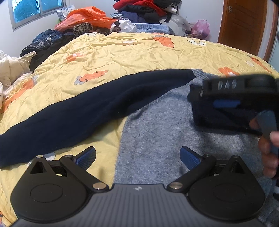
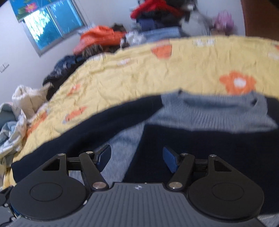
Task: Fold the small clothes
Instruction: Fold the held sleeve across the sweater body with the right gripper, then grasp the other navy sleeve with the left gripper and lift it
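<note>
A small grey knit sweater with navy sleeves lies flat on the yellow bedspread. Its left navy sleeve stretches out to the left. In the right wrist view the grey body shows the collar at the top, and the right navy sleeve lies folded across it. My left gripper is open and empty above the sweater's lower left edge. My right gripper is open and empty over the folded sleeve; it also shows in the left wrist view, held by a hand.
Piles of clothes and an orange bag sit at the far side of the bed. Dark jackets and white bedding lie at the left. A window and a wooden door stand behind.
</note>
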Available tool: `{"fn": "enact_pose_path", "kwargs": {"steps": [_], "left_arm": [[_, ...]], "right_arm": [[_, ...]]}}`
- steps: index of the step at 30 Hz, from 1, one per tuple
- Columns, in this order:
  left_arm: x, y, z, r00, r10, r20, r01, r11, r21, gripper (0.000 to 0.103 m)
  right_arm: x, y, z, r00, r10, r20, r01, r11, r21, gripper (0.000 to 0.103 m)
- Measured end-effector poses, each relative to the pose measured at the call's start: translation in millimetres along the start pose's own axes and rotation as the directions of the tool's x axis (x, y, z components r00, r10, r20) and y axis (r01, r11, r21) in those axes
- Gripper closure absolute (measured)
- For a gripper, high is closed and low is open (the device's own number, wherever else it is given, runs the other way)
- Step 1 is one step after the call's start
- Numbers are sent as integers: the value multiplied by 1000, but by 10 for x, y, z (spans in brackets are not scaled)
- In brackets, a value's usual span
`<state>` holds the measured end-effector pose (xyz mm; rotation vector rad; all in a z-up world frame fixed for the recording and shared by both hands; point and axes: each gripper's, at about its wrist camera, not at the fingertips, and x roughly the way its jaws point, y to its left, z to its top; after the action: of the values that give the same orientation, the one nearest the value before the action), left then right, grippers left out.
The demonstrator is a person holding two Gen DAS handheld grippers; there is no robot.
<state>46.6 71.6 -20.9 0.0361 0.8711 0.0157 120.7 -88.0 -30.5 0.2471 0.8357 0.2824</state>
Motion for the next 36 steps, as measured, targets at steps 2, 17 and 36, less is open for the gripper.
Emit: {"fn": "enact_pose_path", "kwargs": {"steps": [2,17,36], "left_arm": [[-2,10,-10,1000,4,-1,-4,1000,0,0],[15,77,-5,1000,27,-12,-27,999,-25,0],[-7,1685,-369,994,103,24,-62,750,-658,0]], "right_arm": [[-34,40,-42,999,-37,12,38,999,-11,34],[-469,186,-265,985,-113,133,123,989,-77,15],[-860,447,-478,980,-57,191,102,967,-233,6]]}}
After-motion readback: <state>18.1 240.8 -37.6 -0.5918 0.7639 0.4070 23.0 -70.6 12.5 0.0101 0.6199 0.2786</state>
